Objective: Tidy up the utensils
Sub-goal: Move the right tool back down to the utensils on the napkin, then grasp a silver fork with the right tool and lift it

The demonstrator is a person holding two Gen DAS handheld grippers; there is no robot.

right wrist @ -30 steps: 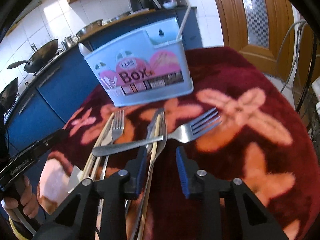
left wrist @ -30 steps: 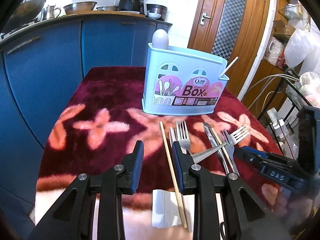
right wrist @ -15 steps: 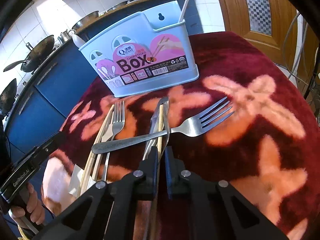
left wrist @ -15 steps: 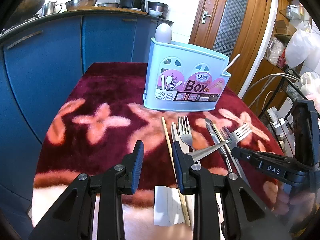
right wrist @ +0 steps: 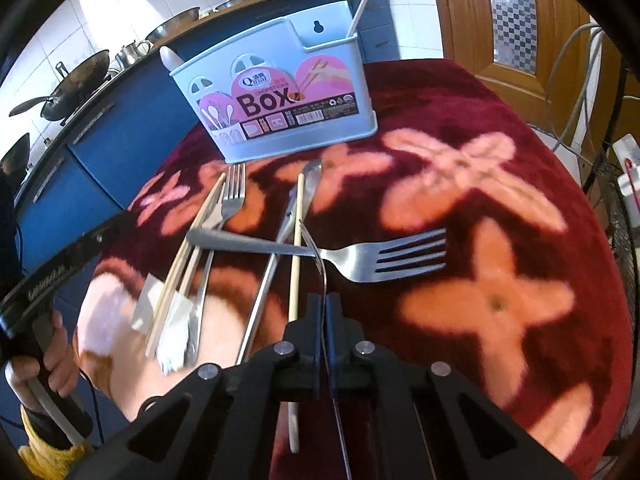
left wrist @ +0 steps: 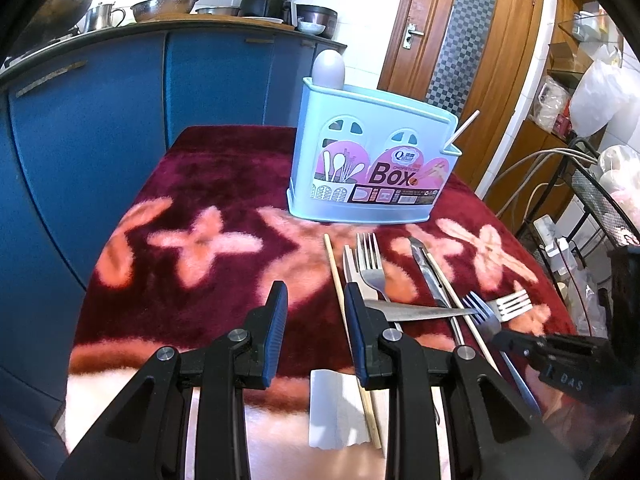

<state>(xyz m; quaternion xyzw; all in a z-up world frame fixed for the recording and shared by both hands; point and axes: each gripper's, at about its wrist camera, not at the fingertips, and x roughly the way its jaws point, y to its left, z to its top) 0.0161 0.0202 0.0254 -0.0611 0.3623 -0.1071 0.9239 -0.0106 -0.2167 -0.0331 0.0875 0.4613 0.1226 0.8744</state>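
The right gripper [right wrist: 322, 300] is pinched tight on a thin fork [right wrist: 319, 254]. The fork is tipped up on its edge. Its handle runs from the bottom of the right wrist view straight up through the closed fingers, and its prongs stick out past the tips, toward the top of the frame.

The blue box [right wrist: 280, 92] stands on the red flowery cloth [right wrist: 500, 184], in the upper middle of that view, a little to the left of where the prongs point. So the fork's long side already lines up nearly with the box. I think it must be lifted, carried up the frame and stood on end to drop in.

Another fork [right wrist: 380, 256] lies sideways right under the held one, and a chopstick [right wrist: 295, 248] lies just beside it on the left. They could get dragged along.

The left gripper [left wrist: 316, 312] sits low in the middle of its own view. Its fingers are apart with only cloth between them. It holds nothing. The right hand has the fork, so this move is its job.
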